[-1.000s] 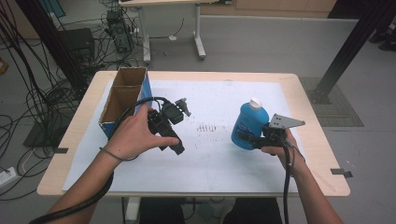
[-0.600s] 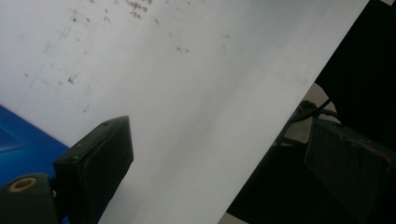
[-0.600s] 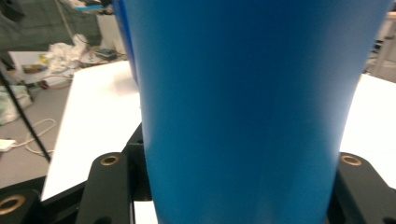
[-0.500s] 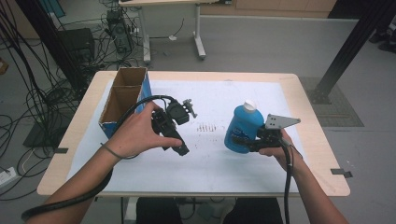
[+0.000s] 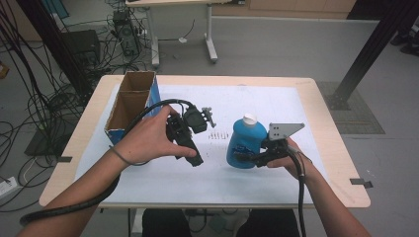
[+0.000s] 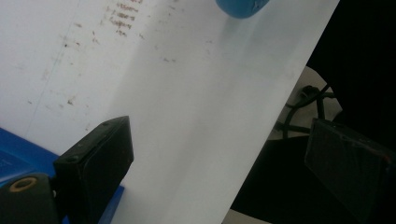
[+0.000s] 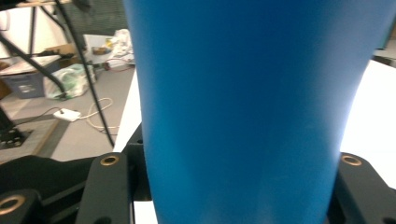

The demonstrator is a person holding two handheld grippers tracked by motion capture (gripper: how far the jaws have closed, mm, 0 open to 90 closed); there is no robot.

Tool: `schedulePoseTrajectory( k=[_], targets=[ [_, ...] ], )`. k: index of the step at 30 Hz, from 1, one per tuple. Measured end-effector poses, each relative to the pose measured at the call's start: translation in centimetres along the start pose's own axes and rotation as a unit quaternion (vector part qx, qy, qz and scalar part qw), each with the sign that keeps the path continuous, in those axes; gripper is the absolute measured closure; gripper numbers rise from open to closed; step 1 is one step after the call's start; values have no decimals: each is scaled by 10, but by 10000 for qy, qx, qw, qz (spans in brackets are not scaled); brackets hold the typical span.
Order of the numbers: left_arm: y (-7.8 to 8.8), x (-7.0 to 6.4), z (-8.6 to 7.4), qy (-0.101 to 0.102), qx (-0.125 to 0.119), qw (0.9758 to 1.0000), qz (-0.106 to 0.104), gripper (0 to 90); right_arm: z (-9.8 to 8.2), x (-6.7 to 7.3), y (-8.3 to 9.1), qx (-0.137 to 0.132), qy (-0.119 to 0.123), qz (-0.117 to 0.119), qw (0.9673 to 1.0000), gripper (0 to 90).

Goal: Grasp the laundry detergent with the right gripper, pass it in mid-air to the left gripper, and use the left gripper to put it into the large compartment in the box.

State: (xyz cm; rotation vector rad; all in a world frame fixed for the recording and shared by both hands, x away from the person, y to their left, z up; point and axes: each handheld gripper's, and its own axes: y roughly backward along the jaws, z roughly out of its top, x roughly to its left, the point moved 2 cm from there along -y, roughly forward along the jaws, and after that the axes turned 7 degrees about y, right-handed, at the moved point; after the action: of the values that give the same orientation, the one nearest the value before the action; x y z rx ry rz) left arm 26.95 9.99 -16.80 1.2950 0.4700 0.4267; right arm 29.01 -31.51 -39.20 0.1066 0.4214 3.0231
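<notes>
A blue bottle (image 5: pixel 245 140) with a white cap (image 5: pixel 250 119) stands a little right of the middle of the white sheet (image 5: pixel 276 98). My right gripper (image 5: pixel 247 159) comes in from the right and is shut on the bottle's lower body. In the right gripper view the bottle (image 7: pixel 243 107) sits between the two black jaws of the right gripper (image 7: pixel 231 161). My left gripper (image 5: pixel 200 140) is held in a hand left of the bottle, apart from it. Its jaws are open in the left gripper view (image 6: pixel 224 140), with only the sheet between them. The bottle's base (image 6: pixel 243 7) shows at the top there.
An open cardboard box (image 5: pixel 129 98) with a blue side stands at the table's back left. A row of small dark marks (image 5: pixel 215 134) lies on the sheet between the grippers. The table's near edge (image 6: pixel 261 163) runs close to the left gripper. Cables crowd the floor to the left.
My right gripper has carried the blue bottle leftward, toward the table's middle. The left hand has stayed almost in place, with its gripper turned slightly.
</notes>
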Motion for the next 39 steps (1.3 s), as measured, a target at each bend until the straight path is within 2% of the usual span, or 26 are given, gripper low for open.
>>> schedulePoseTrajectory(
  k=[9,16,24,39],
  targets=[
    [9,-2,3,-172,-42,9998,-33,81,2,-8,-9,-106,16,447,9989,420],
    [10,-4,9,-295,-3,9996,-41,81,8,-13,-18,-25,135,731,9972,420],
    [12,-8,12,-393,-16,9992,-77,81,14,-15,-28,100,229,942,9952,420],
    [15,-17,27,-603,246,9979,-53,82,20,-17,-46,278,352,1197,9918,421]
  ],
)
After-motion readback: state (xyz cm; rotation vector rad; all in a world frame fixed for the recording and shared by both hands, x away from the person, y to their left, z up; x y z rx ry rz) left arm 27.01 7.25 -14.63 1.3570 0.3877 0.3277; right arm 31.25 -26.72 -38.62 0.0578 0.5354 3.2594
